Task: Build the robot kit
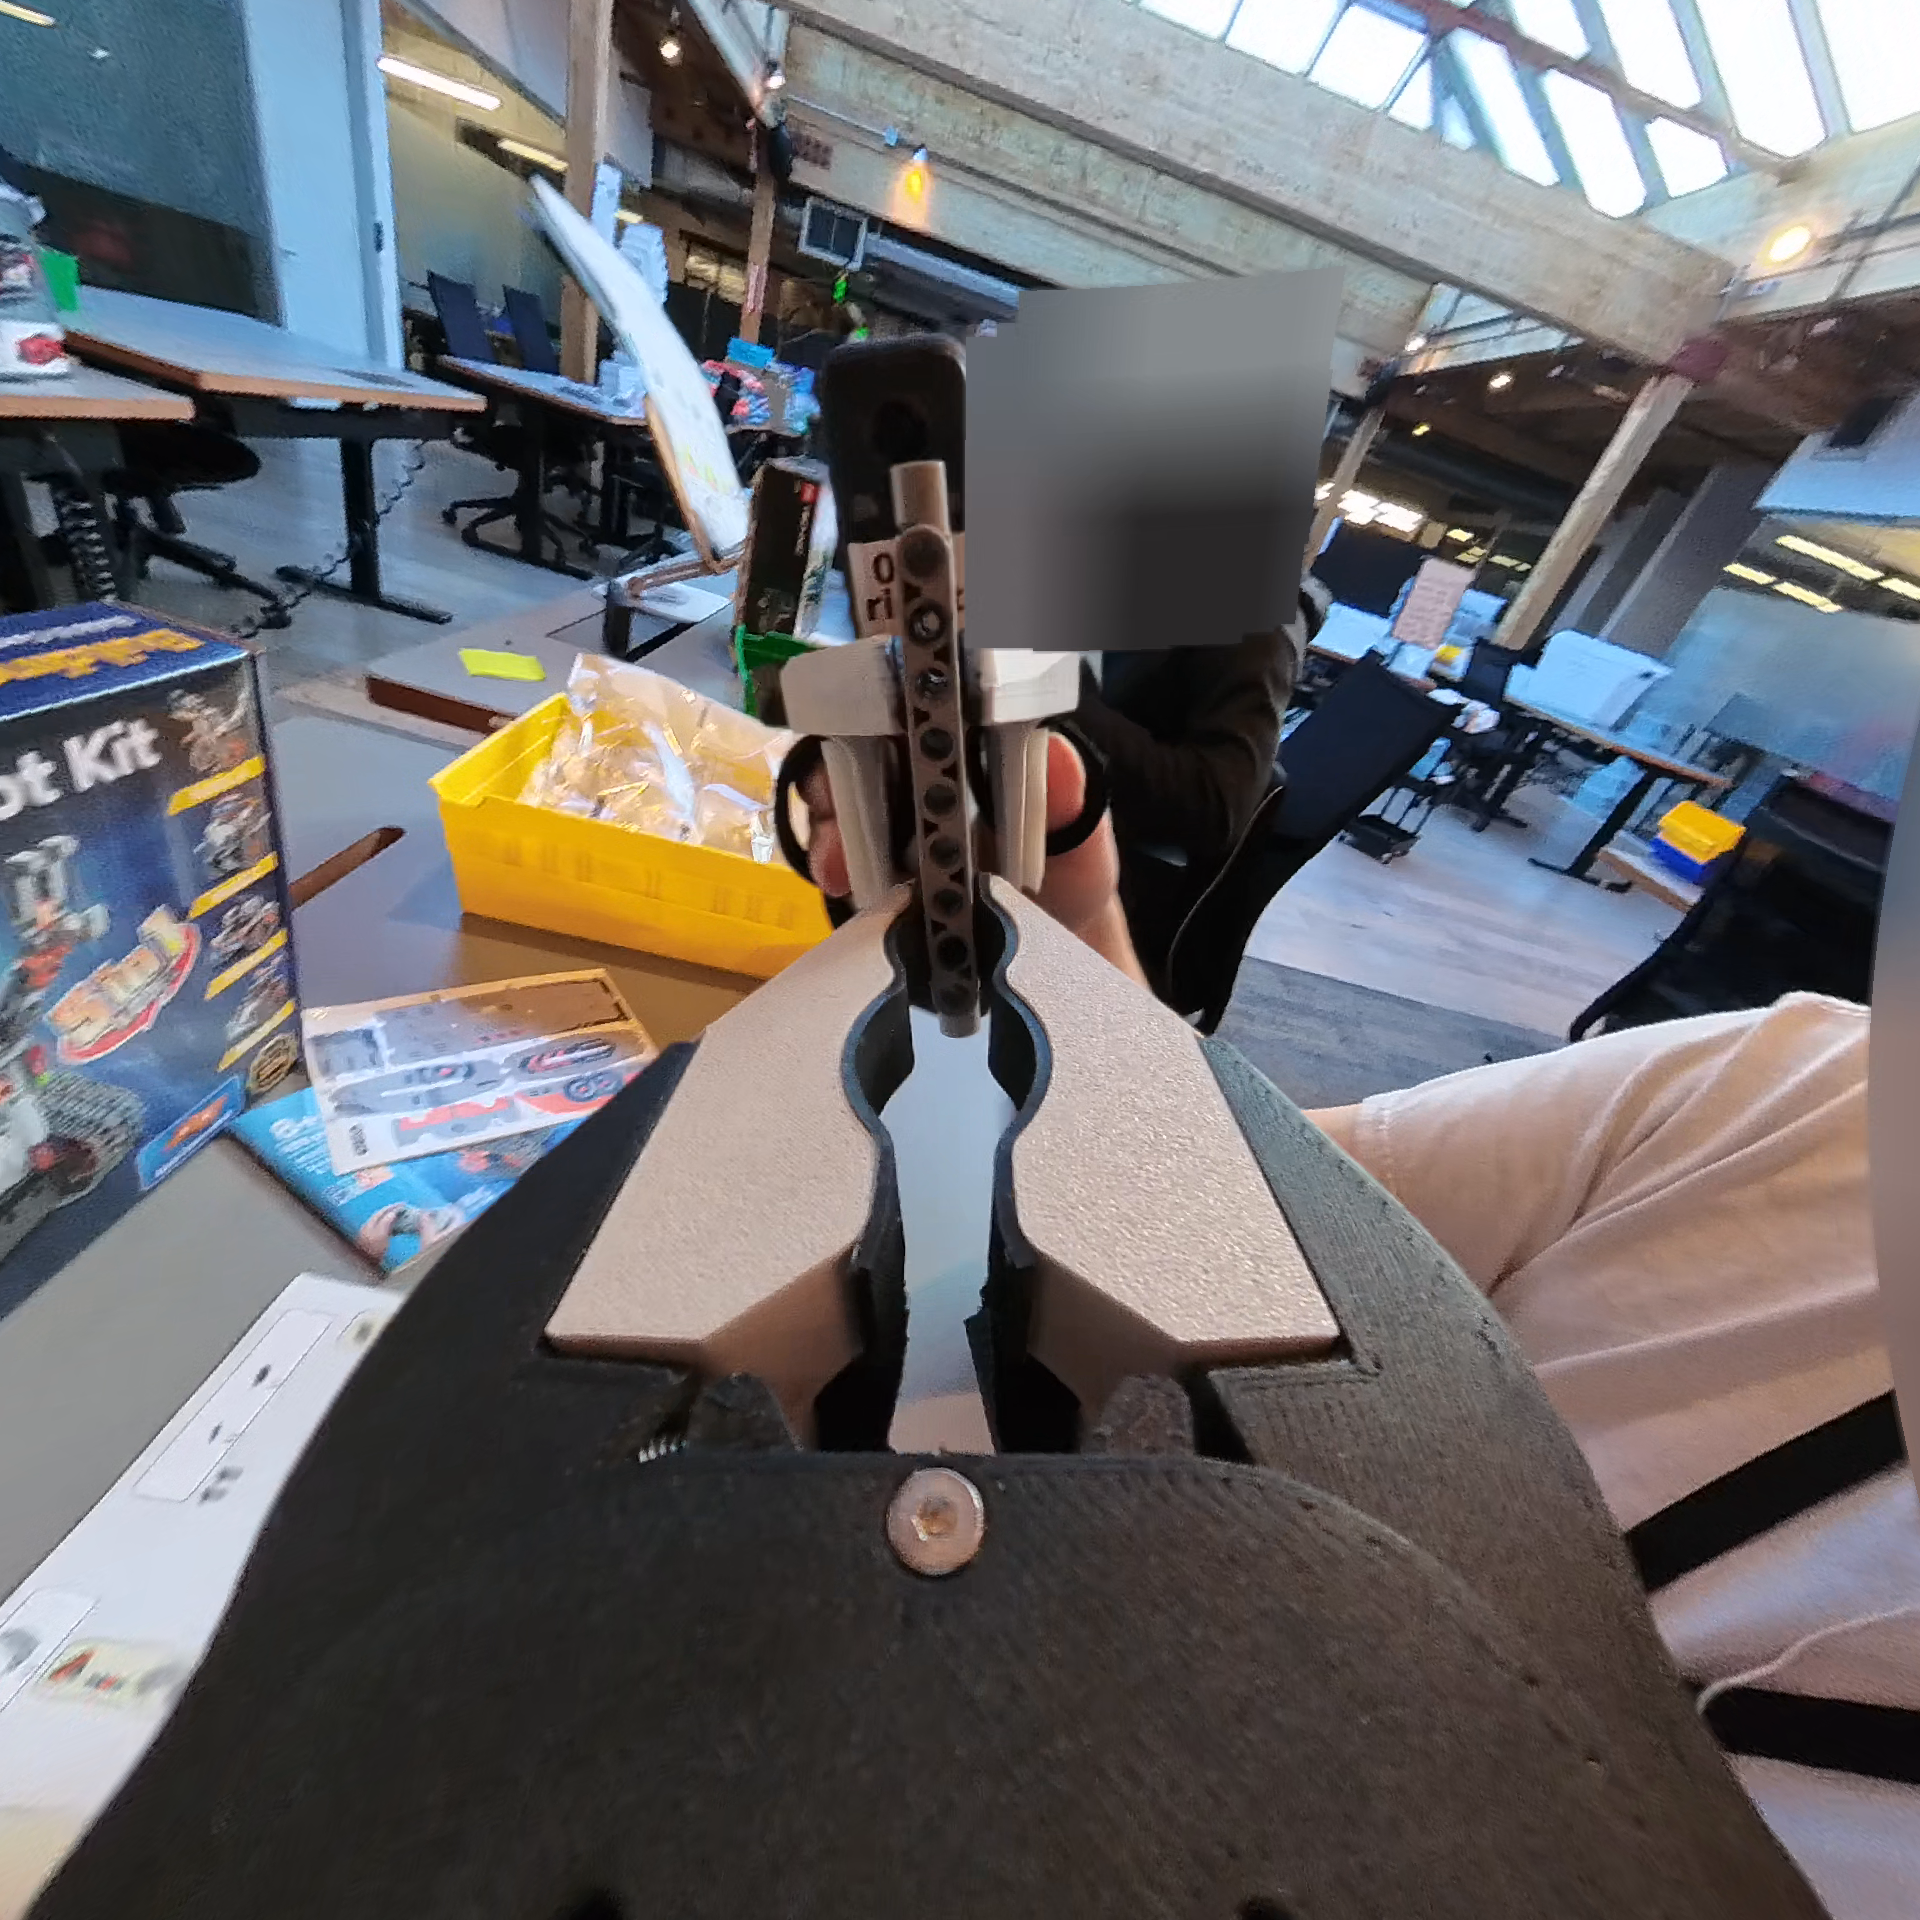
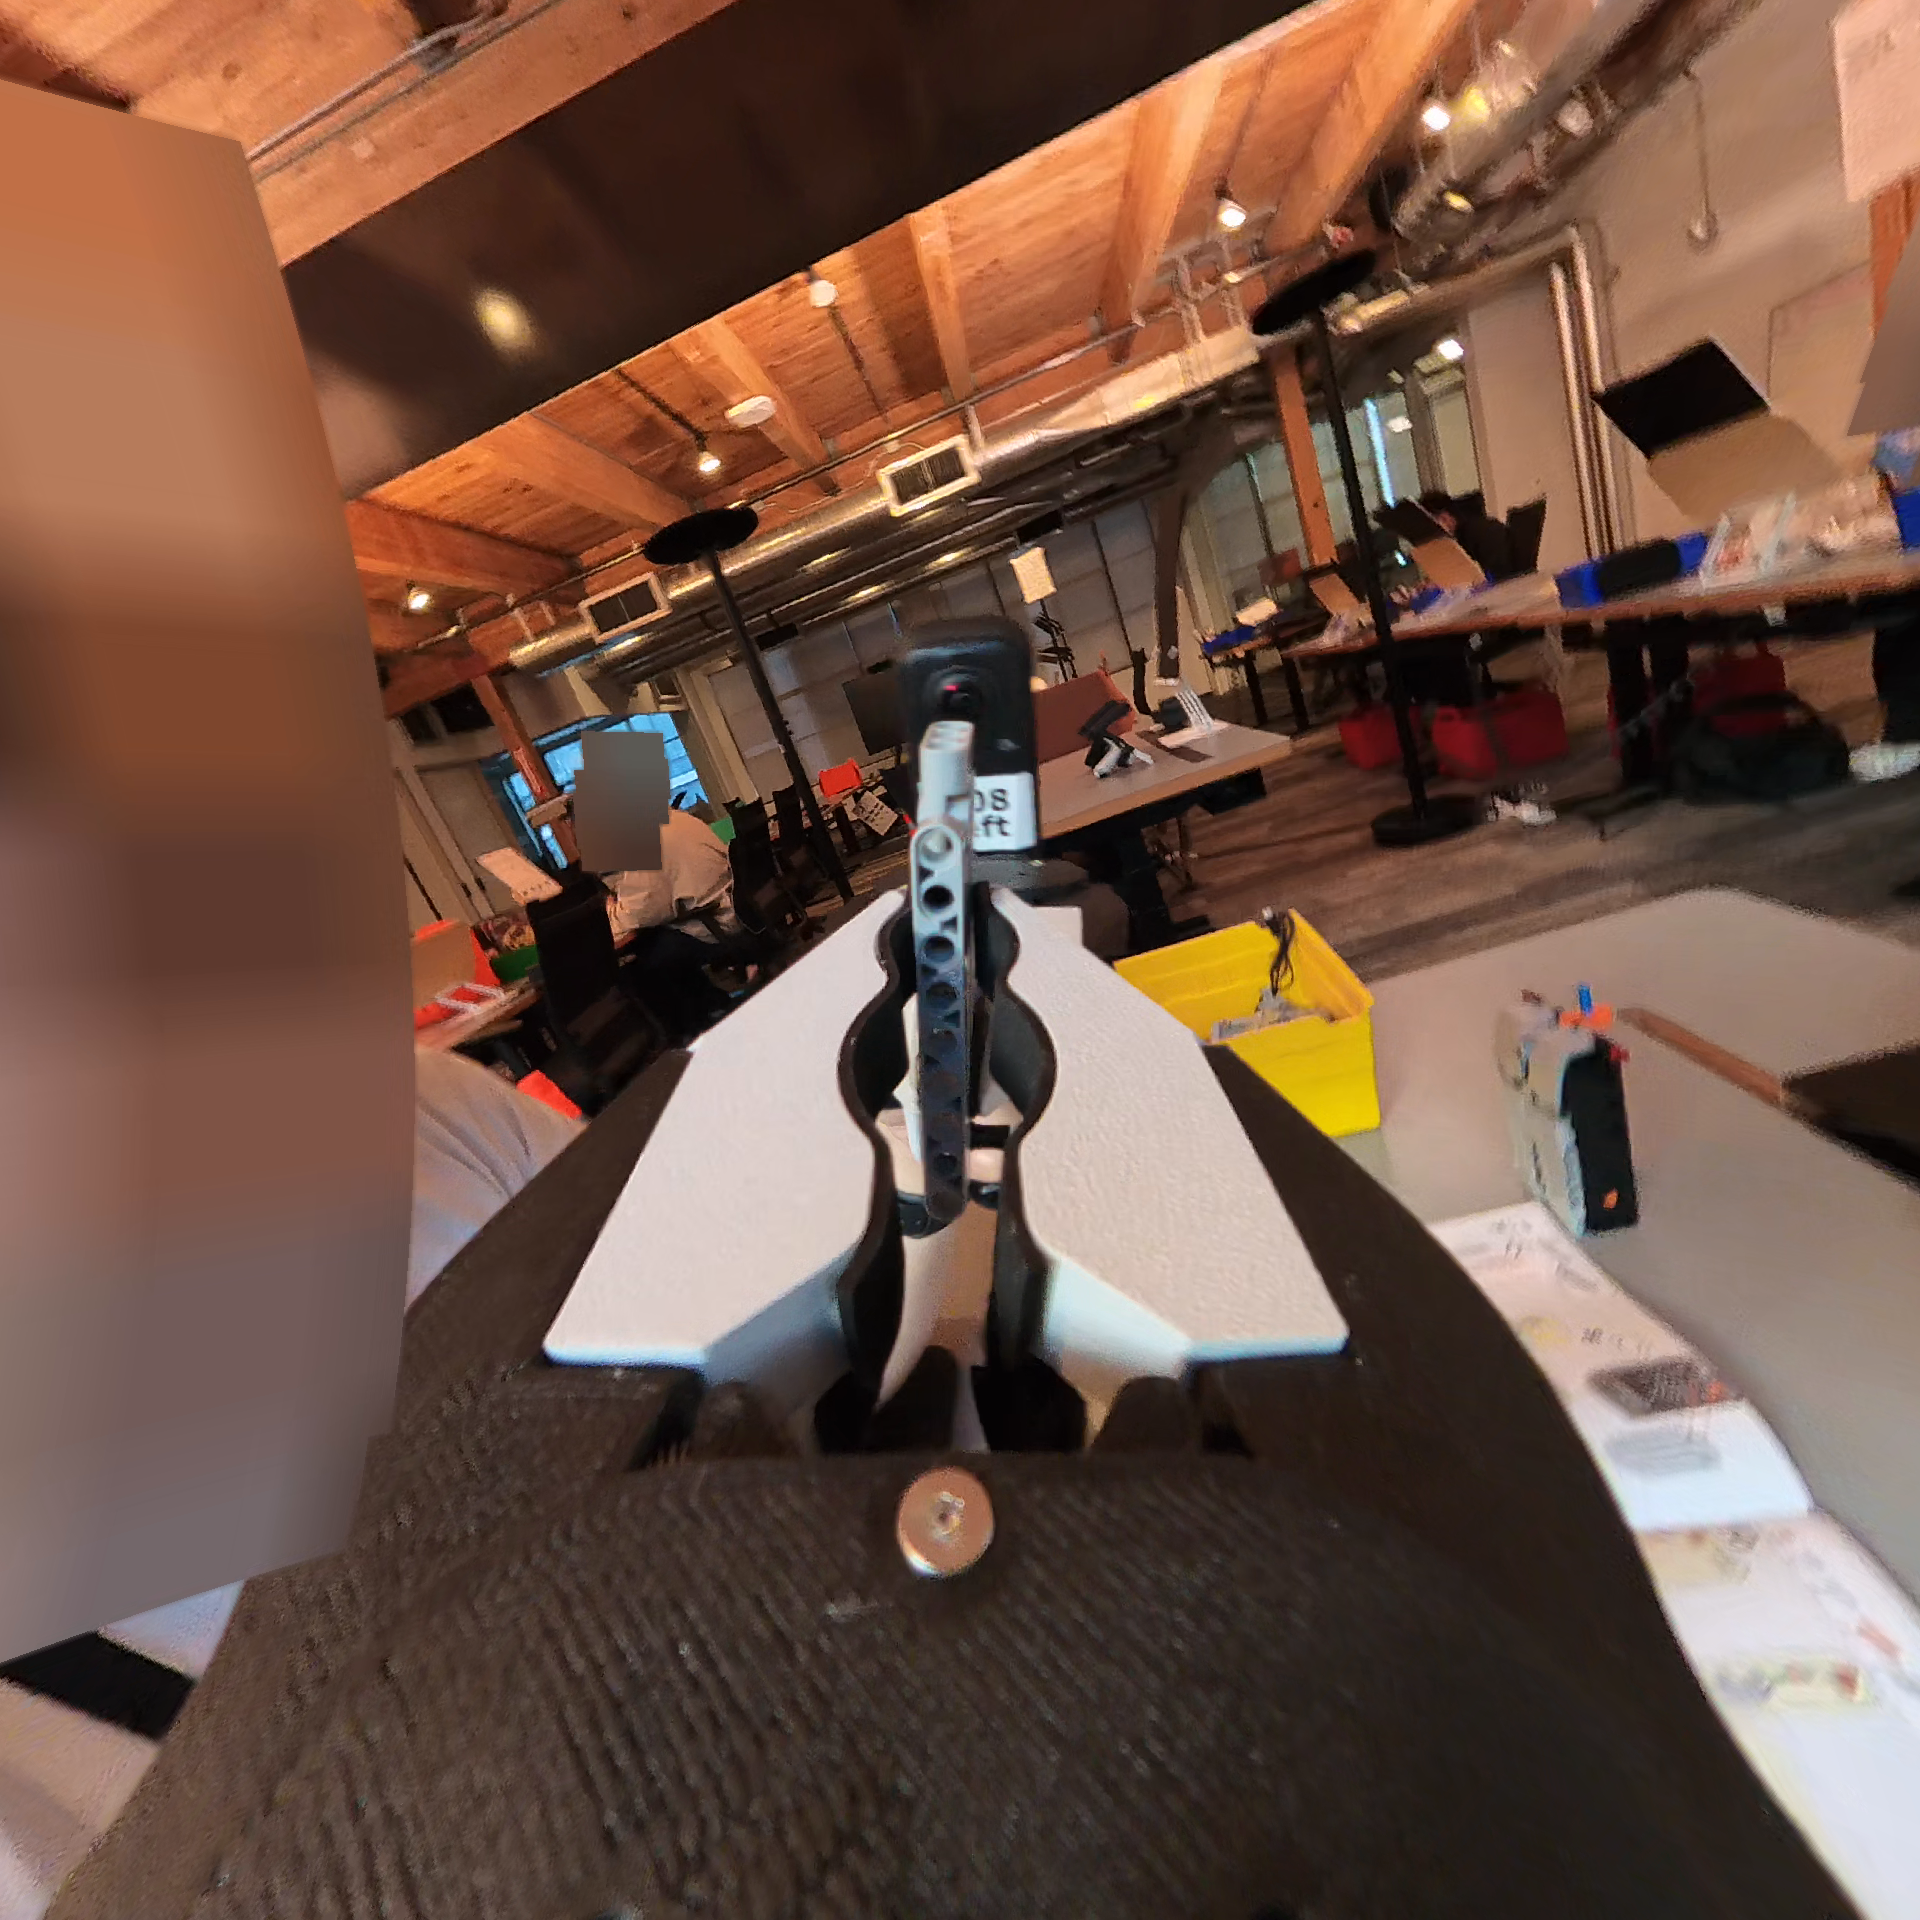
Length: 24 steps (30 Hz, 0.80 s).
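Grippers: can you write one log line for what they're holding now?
left gripper: shut on dark holed beam | right gripper: shut on same beam | yellow bin: on table

A yellow bin [image 1: 623, 883] is sitting on the grey table [image 1: 156, 1278], holding crinkled clear plastic bags [image 1: 655, 769]. A blue robot kit box [image 1: 125, 914] is standing upright near the table's left side, and a sticker sheet [image 1: 478, 1070] is lying over a blue booklet [image 1: 416, 1195] beside it. A yellow sticky note [image 1: 502, 663] is lying farther back. In the right wrist view, another yellow bin [image 2: 1278, 1023] is holding small parts, a grey and black motor block [image 2: 1574, 1132] is standing on the table, and printed instruction pages [image 2: 1662, 1444] are lying spread near it.
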Available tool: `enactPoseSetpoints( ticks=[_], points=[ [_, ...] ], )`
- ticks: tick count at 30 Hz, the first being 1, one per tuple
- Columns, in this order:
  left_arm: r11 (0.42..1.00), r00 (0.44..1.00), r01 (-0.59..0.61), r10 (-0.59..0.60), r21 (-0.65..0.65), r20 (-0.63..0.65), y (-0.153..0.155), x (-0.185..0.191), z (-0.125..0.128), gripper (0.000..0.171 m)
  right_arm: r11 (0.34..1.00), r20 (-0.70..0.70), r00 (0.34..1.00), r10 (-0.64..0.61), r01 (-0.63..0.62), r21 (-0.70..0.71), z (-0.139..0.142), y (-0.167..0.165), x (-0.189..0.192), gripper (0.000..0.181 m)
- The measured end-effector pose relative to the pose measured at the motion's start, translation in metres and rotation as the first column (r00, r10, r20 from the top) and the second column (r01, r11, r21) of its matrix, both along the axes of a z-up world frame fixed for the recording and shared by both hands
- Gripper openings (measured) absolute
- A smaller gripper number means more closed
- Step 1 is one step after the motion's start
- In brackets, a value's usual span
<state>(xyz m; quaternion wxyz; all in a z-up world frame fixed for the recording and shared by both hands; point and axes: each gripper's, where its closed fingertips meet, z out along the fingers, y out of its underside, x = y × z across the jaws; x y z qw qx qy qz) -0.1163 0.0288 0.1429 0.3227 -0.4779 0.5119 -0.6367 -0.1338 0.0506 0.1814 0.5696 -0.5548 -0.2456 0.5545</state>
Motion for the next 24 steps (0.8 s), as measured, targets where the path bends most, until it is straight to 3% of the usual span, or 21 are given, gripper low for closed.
enactPoseSetpoints(
  ticks=[1, 3, 4, 6, 7, 9, 11, 14, 16, 18, 19, 22, 24],
  points=[
    [1.000, 1.000, 0.018, -0.018, -0.013, 0.026, -0.003, -0.001, 0.005, 0.005, 0.998, 0.017, 1.000, 0.002, -0.004, 0.067, 0.003, -0.005, -0.001, 0.010],
    [0.998, 0.996, 0.023, -0.018, -0.054, 0.086, -0.003, -0.005, 0.017, 0.005, 0.982, 0.043, 0.996, -0.084, 0.075, 0.172, 0.009, -0.004, 0.004, 0.046],
    [0.997, 0.994, 0.027, -0.019, -0.068, 0.112, -0.003, -0.008, 0.022, 0.005, 0.964, 0.068, 0.990, -0.125, 0.105, 0.243, 0.012, -0.007, 0.006, 0.052],
    [0.995, 0.984, 0.022, -0.004, -0.101, 0.175, 0.002, -0.016, 0.033, 0.005, 0.901, 0.141, 0.961, -0.240, 0.166, 0.400, 0.013, -0.013, 0.008, 0.047],
    [0.994, 0.980, 0.034, -0.012, -0.107, 0.197, 0.002, -0.020, 0.037, 0.005, 0.848, 0.164, 0.930, -0.329, 0.215, 0.485, 0.016, -0.015, 0.009, 0.047],
    [0.991, 0.966, 0.054, -0.022, -0.121, 0.258, 0.002, -0.027, 0.047, 0.005, 0.672, 0.153, 0.833, -0.531, 0.304, 0.676, 0.026, -0.023, 0.012, 0.041],
    [0.988, 0.942, 0.071, -0.019, -0.141, 0.335, 0.002, -0.033, 0.058, 0.005, 0.529, 0.167, 0.727, -0.666, 0.302, 0.793, 0.027, -0.029, 0.007, 0.033],
    [0.979, 0.920, 0.083, -0.003, -0.188, 0.392, 0.001, -0.036, 0.066, 0.005, 0.439, 0.186, 0.616, -0.766, 0.290, 0.850, 0.025, -0.028, -0.002, 0.028],
    [0.974, 0.906, 0.054, 0.045, -0.219, 0.421, 0.003, -0.035, 0.070, 0.005, 0.425, 0.126, 0.654, -0.746, 0.321, 0.846, 0.033, -0.034, -0.010, 0.027],
    [0.972, 0.888, 0.030, 0.081, -0.235, 0.452, 0.001, -0.036, 0.074, 0.004, 0.421, 0.084, 0.686, -0.723, 0.340, 0.841, 0.037, -0.037, -0.016, 0.038],
    [0.969, 0.880, 0.014, 0.106, -0.247, 0.464, 0.001, -0.036, 0.075, 0.004, 0.401, 0.083, 0.670, -0.738, 0.336, 0.853, 0.036, -0.035, -0.019, 0.043],
    [0.955, 0.863, -0.008, 0.157, -0.297, 0.479, -0.001, -0.036, 0.077, 0.005, 0.274, 0.074, 0.535, -0.842, 0.306, 0.912, 0.030, -0.025, -0.018, 0.045],
    [0.948, 0.865, -0.016, 0.172, -0.318, 0.471, -0.003, -0.033, 0.076, 0.005, 0.225, 0.056, 0.493, -0.868, 0.292, 0.930, 0.030, -0.025, -0.020, 0.043]
  ],
)
